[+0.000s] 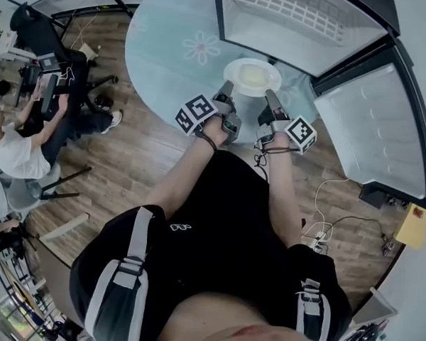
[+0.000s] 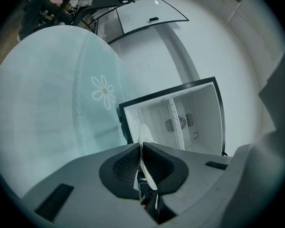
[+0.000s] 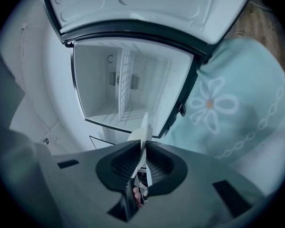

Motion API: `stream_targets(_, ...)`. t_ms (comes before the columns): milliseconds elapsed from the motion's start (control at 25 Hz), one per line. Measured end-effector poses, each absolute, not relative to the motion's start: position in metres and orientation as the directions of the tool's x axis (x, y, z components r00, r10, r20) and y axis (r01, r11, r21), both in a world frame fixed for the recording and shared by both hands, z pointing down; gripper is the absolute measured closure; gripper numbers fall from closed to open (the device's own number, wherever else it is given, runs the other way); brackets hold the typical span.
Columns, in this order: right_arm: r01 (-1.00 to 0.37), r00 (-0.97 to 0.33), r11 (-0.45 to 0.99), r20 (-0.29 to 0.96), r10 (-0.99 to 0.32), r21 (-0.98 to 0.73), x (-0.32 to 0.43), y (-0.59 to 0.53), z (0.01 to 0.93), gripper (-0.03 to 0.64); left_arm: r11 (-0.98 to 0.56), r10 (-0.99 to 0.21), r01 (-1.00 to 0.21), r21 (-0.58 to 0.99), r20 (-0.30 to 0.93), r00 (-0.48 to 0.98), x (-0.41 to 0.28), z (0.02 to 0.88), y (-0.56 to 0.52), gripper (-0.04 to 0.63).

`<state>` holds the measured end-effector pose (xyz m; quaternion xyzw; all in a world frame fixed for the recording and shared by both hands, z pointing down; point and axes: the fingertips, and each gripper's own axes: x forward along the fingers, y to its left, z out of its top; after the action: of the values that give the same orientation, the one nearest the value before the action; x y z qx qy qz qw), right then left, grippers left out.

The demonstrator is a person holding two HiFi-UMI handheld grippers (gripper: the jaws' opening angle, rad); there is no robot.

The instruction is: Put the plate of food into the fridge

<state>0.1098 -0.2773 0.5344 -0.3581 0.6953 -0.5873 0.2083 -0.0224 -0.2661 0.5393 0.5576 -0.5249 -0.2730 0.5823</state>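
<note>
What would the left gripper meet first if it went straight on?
Likely the inside of the open white fridge: the left gripper, shut on the round white plate, points into it, nothing between. Depth unclear.

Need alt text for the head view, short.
The left hand-held gripper and right hand-held gripper each clamp an edge of a white plate of food over a pale blue table, before an open fridge.

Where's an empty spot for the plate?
The fridge looks bare on both sides of its wire shelf. The tablecloth around the flower is bare too. It's tight only at the plate, pinched by the left claw and right claw.
</note>
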Motion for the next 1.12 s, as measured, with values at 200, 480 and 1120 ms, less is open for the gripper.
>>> stream_targets(200,-0.243,-0.65,0.005,0.159,-0.743,-0.97,0.081,-0.29,0.545,0.577,0.25,-0.893,-0.275,0.928,0.331,0.306,-0.05,0.544,-0.283,0.572)
stream_targets(480,-0.322,-0.614,0.009,0.201,-0.763,-0.947,0.067,-0.309,0.554,0.575,0.209,-0.861,-0.316,0.925,0.327,0.389,-0.064,0.557,-0.318,0.571)
stream_targets(1120,-0.332,-0.52,-0.011,0.192,-0.832,-0.943,0.1,-0.384,0.537,0.581,0.1,-0.835,-0.29,0.952,0.238,0.496,-0.026,0.545,-0.401,0.572)
